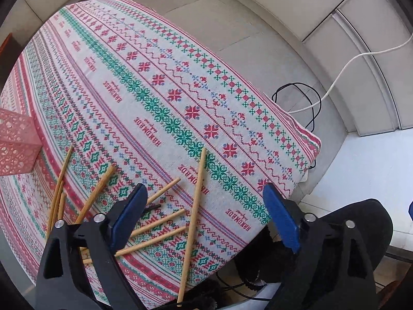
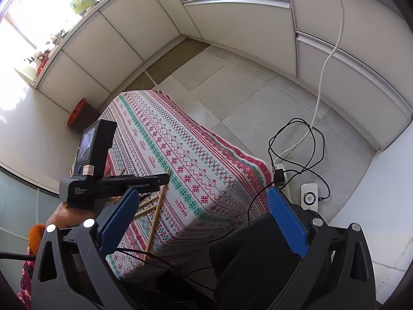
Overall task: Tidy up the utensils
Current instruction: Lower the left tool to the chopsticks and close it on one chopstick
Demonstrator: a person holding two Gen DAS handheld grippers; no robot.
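Several wooden chopsticks point(image 1: 155, 224) lie scattered on a patterned tablecloth point(image 1: 160, 82) at the table's near end. One long chopstick point(image 1: 193, 219) juts over the near edge; it also shows in the right wrist view point(image 2: 155, 219). A pink perforated basket point(image 1: 15, 144) stands at the left. My left gripper point(image 1: 204, 214) is open and empty, hovering just above the chopsticks. My right gripper point(image 2: 202, 215) is open and empty, held higher and further back, looking down on the table and on the left gripper's body point(image 2: 108, 183).
Black cables point(image 2: 296, 149) and a white cord point(image 2: 327, 59) run over the tiled floor to a power strip point(image 2: 281, 178) right of the table. White cabinets point(image 2: 232, 25) line the walls. An orange basket point(image 2: 76, 111) stands beyond the table's far end.
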